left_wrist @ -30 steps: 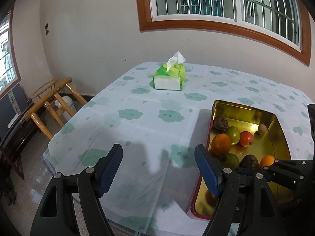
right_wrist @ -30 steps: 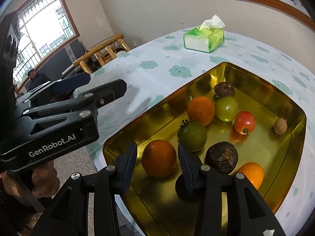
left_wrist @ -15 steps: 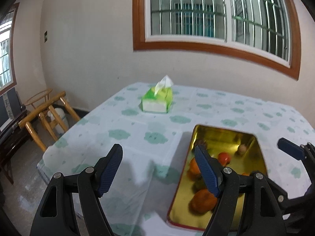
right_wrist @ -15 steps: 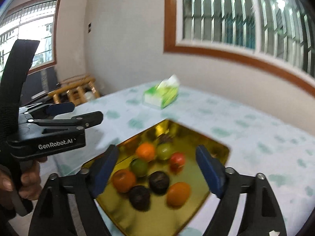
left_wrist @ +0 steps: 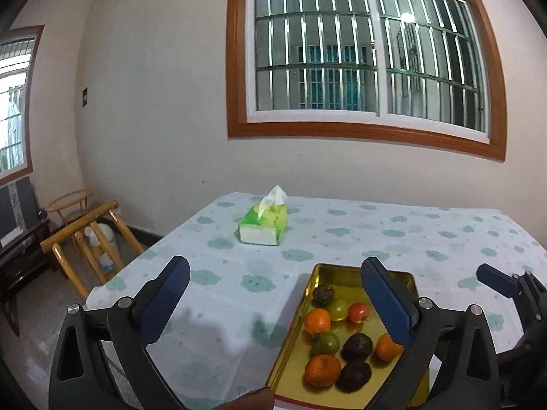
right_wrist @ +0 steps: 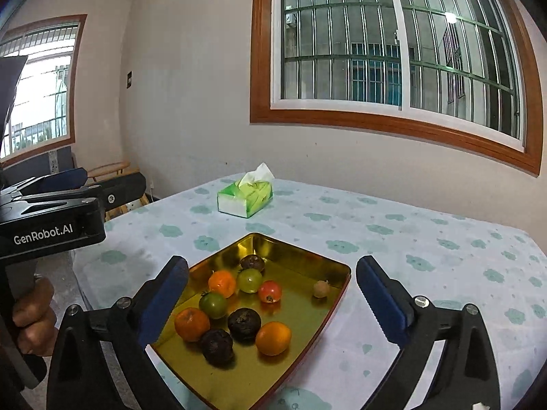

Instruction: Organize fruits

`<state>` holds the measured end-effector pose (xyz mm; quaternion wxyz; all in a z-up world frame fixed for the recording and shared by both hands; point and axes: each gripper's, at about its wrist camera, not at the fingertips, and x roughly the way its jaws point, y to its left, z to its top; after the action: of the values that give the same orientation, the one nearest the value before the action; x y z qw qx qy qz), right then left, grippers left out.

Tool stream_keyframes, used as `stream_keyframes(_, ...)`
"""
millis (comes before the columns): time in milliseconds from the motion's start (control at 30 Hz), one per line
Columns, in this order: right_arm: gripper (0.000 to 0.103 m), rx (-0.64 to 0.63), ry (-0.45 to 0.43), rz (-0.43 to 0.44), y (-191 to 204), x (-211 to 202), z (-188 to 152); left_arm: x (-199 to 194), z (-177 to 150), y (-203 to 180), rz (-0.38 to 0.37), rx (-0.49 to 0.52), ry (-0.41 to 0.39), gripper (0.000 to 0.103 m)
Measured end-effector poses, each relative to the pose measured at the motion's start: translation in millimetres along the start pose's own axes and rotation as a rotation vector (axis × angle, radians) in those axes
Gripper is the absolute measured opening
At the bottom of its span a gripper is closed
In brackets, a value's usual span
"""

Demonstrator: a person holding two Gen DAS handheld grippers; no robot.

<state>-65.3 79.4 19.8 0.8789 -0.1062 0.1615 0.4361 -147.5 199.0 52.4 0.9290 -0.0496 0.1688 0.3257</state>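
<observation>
Centrally, fruits [right_wrist: 239,307]: oranges, tomatoes and dark round ones, loose in a gold tray [right_wrist: 307,328] at the near edge of a table [right_wrist: 427,249]. Right gripper [right_wrist: 271,302]: raised above the tray, fingers spread wide, holding nothing. Left gripper [left_wrist: 275,299]: level beside it, over the table's near corner, fingers likewise spread and empty. Tissue box [right_wrist: 245,198]: farther back on the table, well apart.

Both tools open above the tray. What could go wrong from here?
1. The fruits are tightly clustered: the near orange touches a dark fruit, so open fingers may knock neighbours.
2. The gold tray sits near the table's corner; a push could slide it off.
3. The small brown fruit may roll away.
</observation>
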Motion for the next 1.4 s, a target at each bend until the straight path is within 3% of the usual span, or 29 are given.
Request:
stream_keyframes(200, 0.099, 0.005, -0.028, -0.004, -2, -13, 3, -13, 6, -5, -0.031, -0.009, -0.010, 0.103)
stream_keyframes(567, 0.101, 0.010, -0.037, -0.018, -5, -19, 5, -14, 6, -8, -0.023, -0.027, -0.001, 0.103)
stream_keyframes(1400, 0.102, 0.012, 0.021, -0.043, -12, -6, 0, 1, -9, -19, -0.003, 0.003, 0.049, 0.103)
